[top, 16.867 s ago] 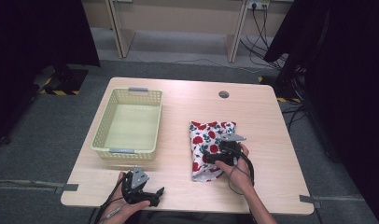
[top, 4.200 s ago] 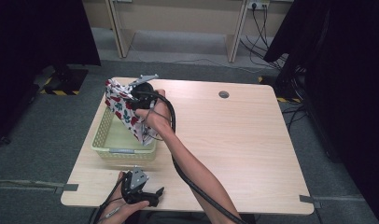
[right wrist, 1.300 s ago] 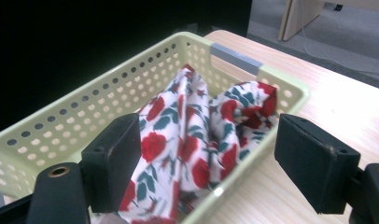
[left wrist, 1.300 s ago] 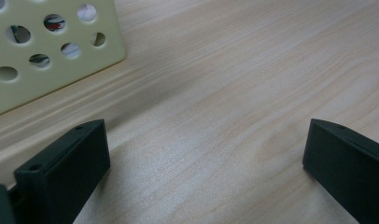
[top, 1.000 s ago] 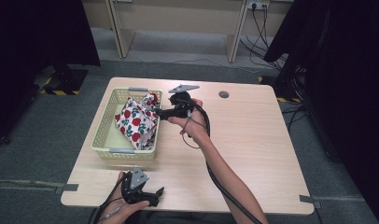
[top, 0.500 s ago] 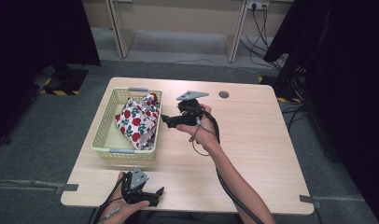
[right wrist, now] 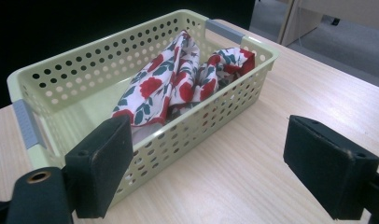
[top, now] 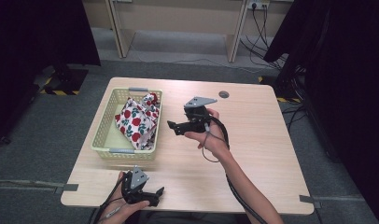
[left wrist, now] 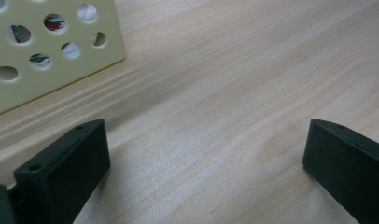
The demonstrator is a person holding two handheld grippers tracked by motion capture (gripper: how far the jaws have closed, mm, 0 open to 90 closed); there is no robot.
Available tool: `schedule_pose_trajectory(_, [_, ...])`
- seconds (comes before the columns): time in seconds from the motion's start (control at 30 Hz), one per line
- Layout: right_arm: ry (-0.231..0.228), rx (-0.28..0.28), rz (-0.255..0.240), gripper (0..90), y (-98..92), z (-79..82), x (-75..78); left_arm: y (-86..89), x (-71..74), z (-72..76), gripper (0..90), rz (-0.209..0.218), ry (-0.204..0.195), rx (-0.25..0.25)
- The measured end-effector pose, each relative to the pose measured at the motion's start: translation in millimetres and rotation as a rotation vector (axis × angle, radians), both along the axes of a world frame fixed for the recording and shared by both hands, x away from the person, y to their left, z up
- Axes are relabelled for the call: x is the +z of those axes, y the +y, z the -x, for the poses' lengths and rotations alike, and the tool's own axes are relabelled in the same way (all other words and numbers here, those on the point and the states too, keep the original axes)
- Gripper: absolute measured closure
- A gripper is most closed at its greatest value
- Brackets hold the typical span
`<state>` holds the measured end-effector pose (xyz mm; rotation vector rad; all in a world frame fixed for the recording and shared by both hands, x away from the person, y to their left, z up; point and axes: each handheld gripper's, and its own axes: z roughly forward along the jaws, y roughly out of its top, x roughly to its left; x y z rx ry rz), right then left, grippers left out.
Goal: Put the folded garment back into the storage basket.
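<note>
- A floral cloth [top: 137, 122] is seen crumpled inside the basket [top: 106, 136]; it is white, printed with red roses and dark green leaves, with a red edge visible at one fold.
- The cloth is heaped against the basket's long wall nearest the table's middle, and its upper folds are raised to about the rim; the opposite side of the basket floor is left bare.
- The basket is a pale yellow-green plastic tray with perforated walls and a grey handle strip at each short end. It is set upright on the wooden table, toward its left side in the high view.
</note>
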<state>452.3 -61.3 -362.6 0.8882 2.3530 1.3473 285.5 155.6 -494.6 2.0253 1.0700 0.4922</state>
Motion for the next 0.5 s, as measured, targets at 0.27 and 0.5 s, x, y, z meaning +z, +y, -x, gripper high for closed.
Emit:
schedule_pose_trajectory(0.27, [0.001, 0.012, -0.005, 15.9, -10.0, 10.6, -7.3, -0.1, 0.0, 0.1, 0.0, 0.002, 0.0, 0.001])
schedule_pose_trajectory(0.5, [0.004, 0.018, -0.007, 15.9, -19.2, 19.8, -13.2, 0.0, 0.1, 0.0, 0.0, -0.001, 0.001, 0.0])
